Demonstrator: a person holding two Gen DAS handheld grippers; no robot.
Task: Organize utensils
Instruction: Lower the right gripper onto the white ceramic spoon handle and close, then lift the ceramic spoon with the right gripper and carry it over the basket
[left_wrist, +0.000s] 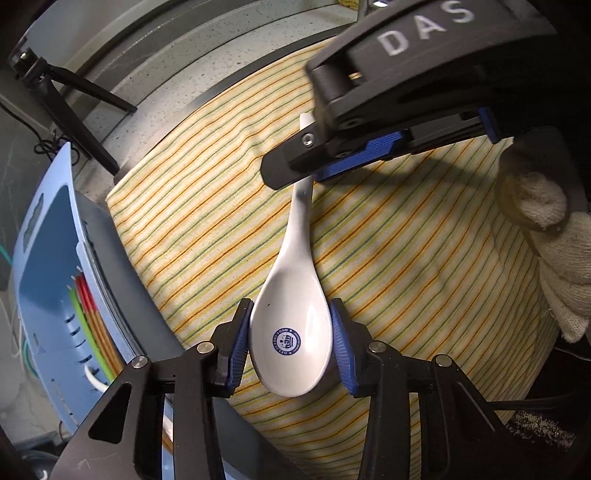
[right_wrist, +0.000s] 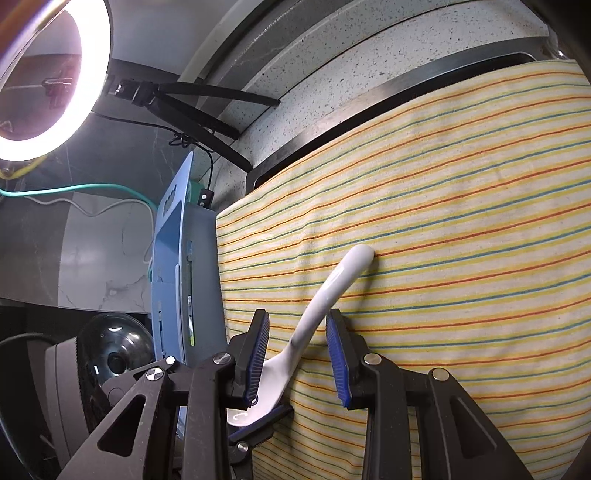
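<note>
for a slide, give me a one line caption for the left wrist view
Left gripper straddles the bowl of a white ceramic spoon on a striped cloth.

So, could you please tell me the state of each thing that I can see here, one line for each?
white spoon: bowl facing up, handle tip on the cloth.
left gripper: jaws shut on the spoon's bowl.
right gripper: jaws open, astride the spoon's handle.
striped cloth: spread out, lightly creased.
ring light: switched on.
blue rack: upright beside the cloth.
</note>
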